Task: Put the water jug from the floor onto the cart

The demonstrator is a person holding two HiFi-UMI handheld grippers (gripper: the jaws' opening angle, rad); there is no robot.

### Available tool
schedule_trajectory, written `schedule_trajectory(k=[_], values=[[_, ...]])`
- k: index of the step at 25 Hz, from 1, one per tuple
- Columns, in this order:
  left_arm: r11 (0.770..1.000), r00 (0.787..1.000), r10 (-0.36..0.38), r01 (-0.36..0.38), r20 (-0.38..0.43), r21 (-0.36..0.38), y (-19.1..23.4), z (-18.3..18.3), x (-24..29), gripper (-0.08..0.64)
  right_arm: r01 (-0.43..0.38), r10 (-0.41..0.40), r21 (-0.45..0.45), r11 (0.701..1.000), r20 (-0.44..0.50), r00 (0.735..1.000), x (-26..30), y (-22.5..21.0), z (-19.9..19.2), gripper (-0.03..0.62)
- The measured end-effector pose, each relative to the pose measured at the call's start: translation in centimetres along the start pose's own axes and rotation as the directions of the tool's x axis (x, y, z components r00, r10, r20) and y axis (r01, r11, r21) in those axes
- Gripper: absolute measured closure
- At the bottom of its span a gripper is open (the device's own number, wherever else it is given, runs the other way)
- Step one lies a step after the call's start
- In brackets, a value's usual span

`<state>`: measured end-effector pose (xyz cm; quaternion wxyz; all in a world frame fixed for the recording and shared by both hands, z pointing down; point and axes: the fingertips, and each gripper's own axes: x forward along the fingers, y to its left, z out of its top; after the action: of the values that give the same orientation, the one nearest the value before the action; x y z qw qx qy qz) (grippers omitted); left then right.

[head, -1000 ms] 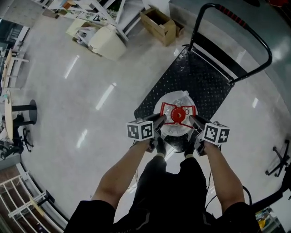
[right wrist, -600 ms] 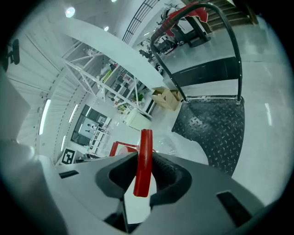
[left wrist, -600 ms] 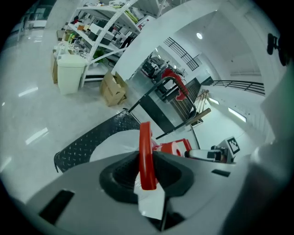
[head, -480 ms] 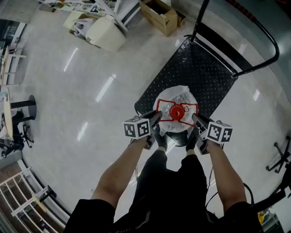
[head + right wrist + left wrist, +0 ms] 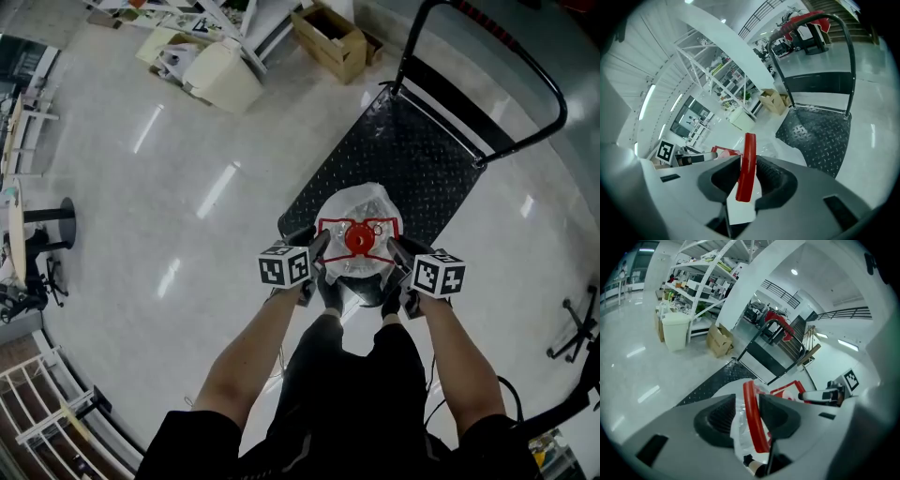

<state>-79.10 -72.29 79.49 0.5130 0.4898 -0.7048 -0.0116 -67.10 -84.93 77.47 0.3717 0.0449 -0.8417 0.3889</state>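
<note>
The water jug [image 5: 367, 208], clear with a red cap and a red square handle frame [image 5: 328, 228], stands on the near end of the black cart deck [image 5: 403, 155]. My left gripper [image 5: 317, 247] is at the frame's left side. In the left gripper view its jaws [image 5: 747, 404] are opening, with the red handle bar [image 5: 751, 416] and some clear wrap loose between the pads. My right gripper [image 5: 395, 248] is at the frame's right side. In the right gripper view it [image 5: 749, 176] is shut on the red bar [image 5: 748, 159].
The cart's black push handle [image 5: 525, 66] rises at its far end. A cardboard box [image 5: 330, 42], a white bin [image 5: 223, 75] and shelving stand at the back left. A black chair base [image 5: 49, 225] is at the left and a stand's legs [image 5: 574, 339] at the right.
The jug and both grippers have sunk a little towards the cart's near end. The arms have kept their places on either side of the jug.
</note>
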Motion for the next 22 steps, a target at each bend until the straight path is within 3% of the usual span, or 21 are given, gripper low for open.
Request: schedule_trajectory(k=[3,6,10,13,16,18,20,22], values=[[1.0,0.999,0.018,-0.019,0.029,0.023,0.2,0.5,-2.3,0.428,-0.003,0.003,-0.03,1.0,0.004,1.0,-1.1,0.9,0.5,0.436],[0.999,0.998,-0.001,-0.001,0.069,0.042,0.0,1.3,-5.8,0.43,0.02,-0.015,-0.066,0.998,0.074,0.997,-4.0,2.3,2.7,0.426],[0.995,0.974,-0.053,0.034,0.219,0.089,-2.6,6.4,-11.4,0.43,0.023,0.005,-0.138,0.99,0.205,0.979,-8.7,6.3,8.2,0.426],[0.977,0.918,-0.158,0.093,0.363,0.191,-7.5,12.6,-16.3,0.43,0.001,0.059,-0.192,0.981,0.306,0.95,-12.5,10.6,12.2,0.428],[0.938,0.858,-0.253,0.104,0.447,0.331,-13.0,17.2,-21.0,0.43,-0.005,0.109,-0.256,0.967,0.394,0.913,-16.4,14.9,15.2,0.48],[0.91,0.828,-0.292,0.087,0.478,0.405,-16.1,18.8,-23.7,0.448,0.02,0.13,-0.317,0.948,0.446,0.886,-19.1,17.4,16.6,0.571],[0.889,0.8,-0.316,0.062,0.51,0.454,-18.6,19.6,-25.6,0.543,0.036,0.163,-0.381,0.924,0.477,0.864,-21.4,19.4,17.6,0.587],[0.87,0.781,-0.338,0.048,0.524,0.49,-20.9,19.6,-26.6,0.558,0.041,0.186,-0.42,0.906,0.485,0.855,-23.2,20.5,18.0,0.589]])
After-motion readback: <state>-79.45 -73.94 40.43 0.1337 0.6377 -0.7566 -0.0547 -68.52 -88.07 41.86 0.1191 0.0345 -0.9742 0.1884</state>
